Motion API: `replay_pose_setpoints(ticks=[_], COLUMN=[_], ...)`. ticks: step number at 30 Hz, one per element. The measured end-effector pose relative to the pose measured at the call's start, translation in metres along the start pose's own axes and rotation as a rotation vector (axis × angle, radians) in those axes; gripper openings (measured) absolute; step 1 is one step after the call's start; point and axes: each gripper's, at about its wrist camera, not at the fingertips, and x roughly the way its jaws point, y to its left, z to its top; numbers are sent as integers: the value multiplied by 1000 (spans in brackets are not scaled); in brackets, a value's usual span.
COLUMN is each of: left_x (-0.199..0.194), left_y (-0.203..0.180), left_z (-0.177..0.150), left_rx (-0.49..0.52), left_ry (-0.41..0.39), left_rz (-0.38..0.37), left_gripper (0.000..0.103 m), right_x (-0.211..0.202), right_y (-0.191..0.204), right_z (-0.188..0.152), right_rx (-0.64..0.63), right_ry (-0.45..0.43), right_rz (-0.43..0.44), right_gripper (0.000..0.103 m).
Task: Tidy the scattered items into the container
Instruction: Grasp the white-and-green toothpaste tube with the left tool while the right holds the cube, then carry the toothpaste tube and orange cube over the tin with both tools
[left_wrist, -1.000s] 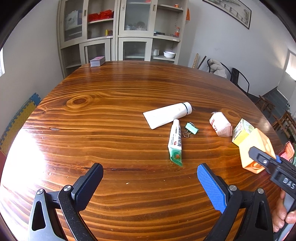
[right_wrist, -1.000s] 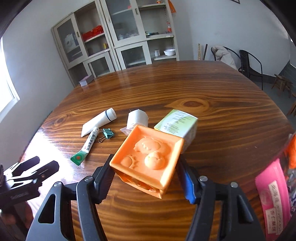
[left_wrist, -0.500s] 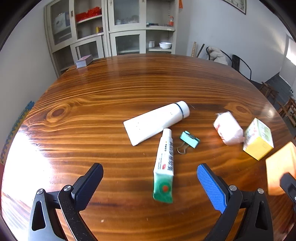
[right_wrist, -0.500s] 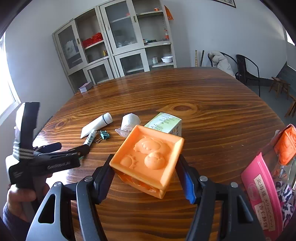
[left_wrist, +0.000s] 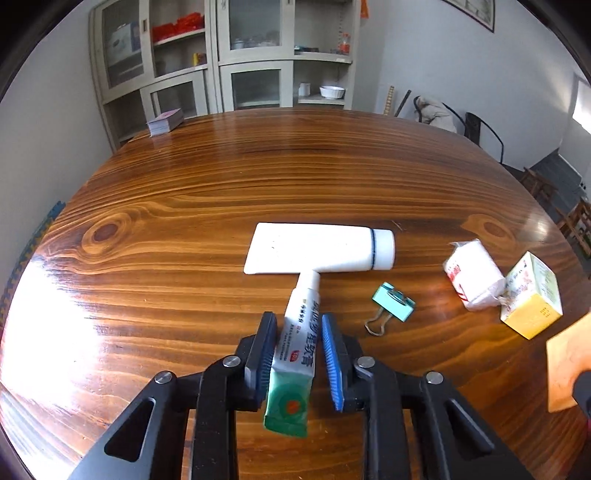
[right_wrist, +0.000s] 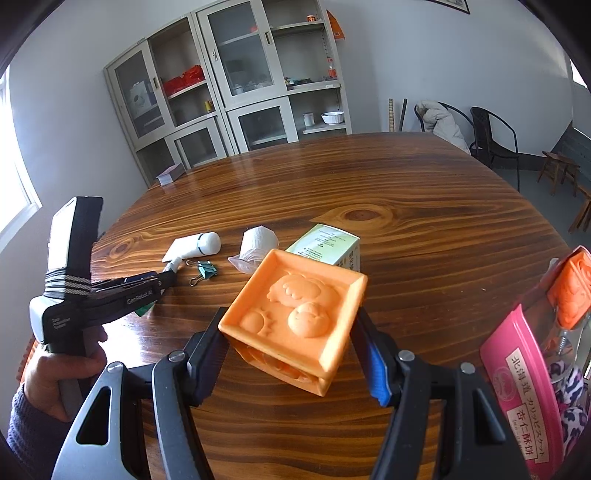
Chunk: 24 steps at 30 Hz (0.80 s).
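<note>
The left gripper (left_wrist: 299, 334) is clamped tight on the small ointment tube (left_wrist: 295, 354), which lies on the wooden table (left_wrist: 184, 206) with its cap touching the bigger white tube (left_wrist: 317, 249). The right gripper (right_wrist: 291, 347) is pinching an orange block (right_wrist: 295, 317) just above the table, with a teal binder clip (left_wrist: 391, 306) lying nearby.

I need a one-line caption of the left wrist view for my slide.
Left claw shut on a small green-ended tube, its cap touching a larger white tube on the wooden table.
</note>
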Motion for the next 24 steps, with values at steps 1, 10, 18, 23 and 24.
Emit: replay_pose_setpoints(ticks=[1, 10, 18, 23, 24], left_x=[-2, -33, -69, -88, -91], left_y=[0, 3, 3, -6, -9], left_z=[-1, -12, -21, -24, -24], left_rx=[-3, -32, -60, -51, -46], left_ry=[1, -42, -102, -137, -142], left_rz=[-7, -36, -57, -91, -99], left_gripper=[21, 21, 21, 21, 21], right_x=[0, -17, -22, -29, -31], right_y=[-1, -5, -6, -8, -9], right_z=[0, 4, 6, 8, 8], right_rx=[2, 4, 20, 33, 36], right_ry=[-2, -74, -97, -122, -128], right_rz=[-2, -28, -37, -41, -42], right_gripper=[68, 68, 68, 68, 68])
